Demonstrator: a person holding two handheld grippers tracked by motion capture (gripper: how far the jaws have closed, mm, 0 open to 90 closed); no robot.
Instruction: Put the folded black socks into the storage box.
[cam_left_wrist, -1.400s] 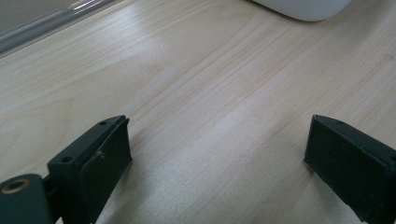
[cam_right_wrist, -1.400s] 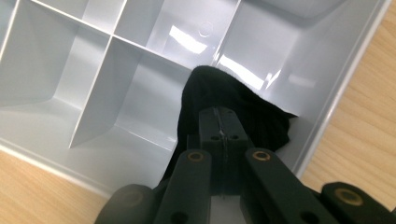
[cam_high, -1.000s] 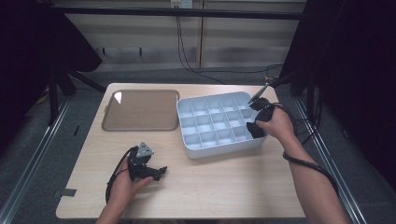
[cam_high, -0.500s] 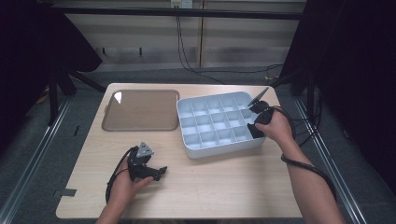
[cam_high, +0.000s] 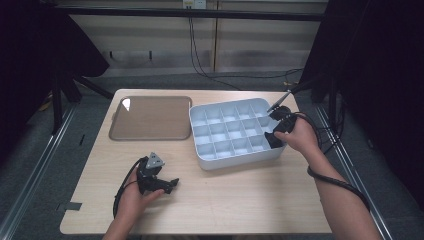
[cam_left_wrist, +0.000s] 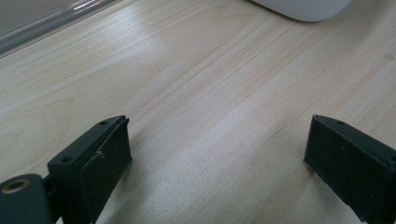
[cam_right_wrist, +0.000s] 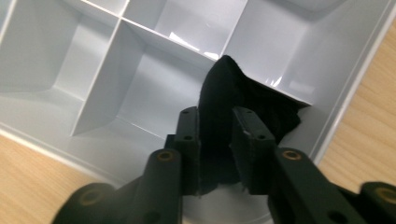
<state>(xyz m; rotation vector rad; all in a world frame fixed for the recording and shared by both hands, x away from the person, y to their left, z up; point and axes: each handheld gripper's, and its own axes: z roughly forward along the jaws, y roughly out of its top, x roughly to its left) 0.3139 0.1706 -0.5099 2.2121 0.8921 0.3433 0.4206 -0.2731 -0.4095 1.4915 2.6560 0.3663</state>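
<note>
A white divided tray (cam_high: 235, 157) stands on the right half of the wooden table. My right gripper (cam_high: 275, 129) reaches into a compartment at the tray's right edge. In the right gripper view a black cloth (cam_right_wrist: 219, 93) stands between the jaws of the right gripper (cam_right_wrist: 215, 135) and bunches against the tray wall (cam_right_wrist: 345, 88). Those jaws have just been opening, and the cloth still touches both pads. My left gripper (cam_high: 169, 184) rests low at the front left, open, with bare wood between its jaws in the left gripper view (cam_left_wrist: 217, 154).
A flat brown tray (cam_high: 150, 117) lies at the back left of the table, beside the white tray. The white tray's other compartments (cam_high: 225, 130) look empty. Cables trail from both grippers, and dark stands flank the table.
</note>
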